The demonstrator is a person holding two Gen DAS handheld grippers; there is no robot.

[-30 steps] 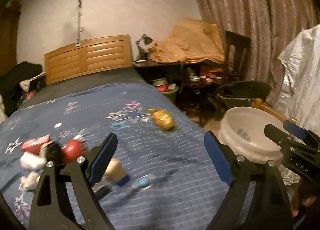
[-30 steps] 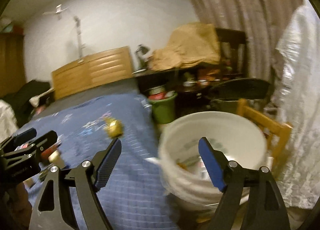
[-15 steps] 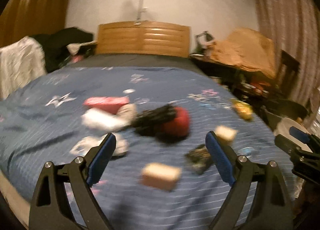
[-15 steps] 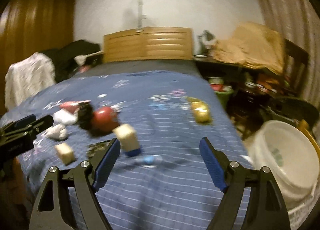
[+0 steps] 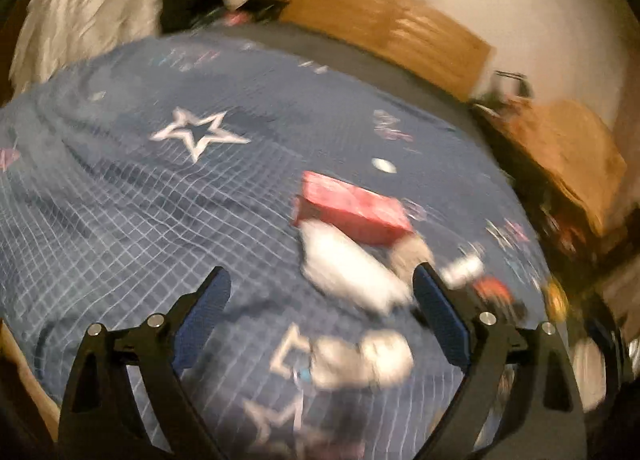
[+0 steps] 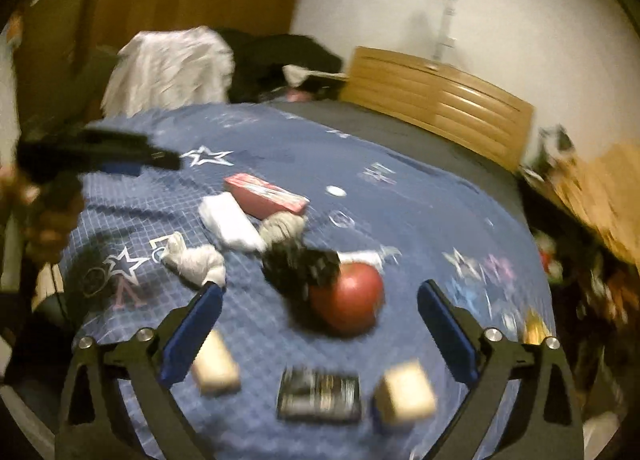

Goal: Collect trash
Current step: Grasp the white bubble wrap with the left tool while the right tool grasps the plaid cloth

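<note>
Trash lies scattered on a blue star-patterned bedspread [image 6: 420, 195]. In the right wrist view I see a red box [image 6: 266, 195], a white packet [image 6: 228, 223], a crumpled white wad [image 6: 196, 262], a black crumpled thing [image 6: 298, 266], a red ball-like thing [image 6: 348, 298], two tan blocks [image 6: 216, 368] [image 6: 406, 392] and a dark packet [image 6: 320, 396]. My right gripper [image 6: 320, 316] hangs above the red ball, its jaws opening, nothing between them. My left gripper [image 5: 322, 312], blurred, hovers over the white packet [image 5: 348, 272] and red box [image 5: 352, 211], jaws opening and empty. The left gripper [image 6: 100, 157] also shows at the left.
A wooden headboard [image 6: 436, 99] closes the bed's far end. White cloth [image 6: 168, 71] and dark clothes [image 6: 280, 59] pile beyond the bed's left side. A cluttered, cloth-covered table [image 5: 568, 155] stands right of the bed. A yellow thing [image 6: 534, 330] lies near the bed's right edge.
Both views swung left, away from the white bucket and chair, onto the bed and its trash. Both grippers rolled, tilting the scene. The jaws have spread wider.
</note>
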